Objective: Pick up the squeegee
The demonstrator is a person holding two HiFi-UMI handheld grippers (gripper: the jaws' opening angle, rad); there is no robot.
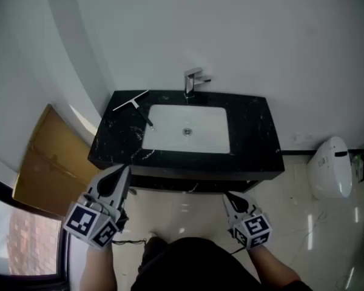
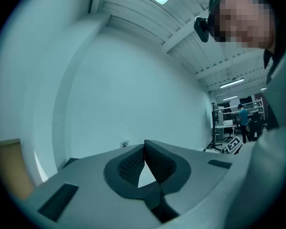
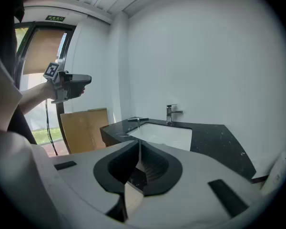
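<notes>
The squeegee point(image 1: 132, 104) lies on the back left corner of the black counter point(image 1: 255, 138), its pale blade slanted and its dark handle reaching toward the white sink point(image 1: 188, 129). In the right gripper view the squeegee point(image 3: 137, 120) shows small at the counter's far left. My left gripper point(image 1: 122, 171) hangs just before the counter's front left edge, shut and empty, and its own view faces a bare wall. My right gripper point(image 1: 228, 197) is held lower, in front of the counter's middle, shut with nothing in it. My left gripper point(image 3: 82, 80) shows raised at the left.
A chrome faucet point(image 1: 194, 80) stands behind the sink. A brown board point(image 1: 48, 162) leans at the left by a window. A white toilet point(image 1: 330, 165) sits at the right. Glossy floor tiles lie below the counter. People stand far off in the left gripper view.
</notes>
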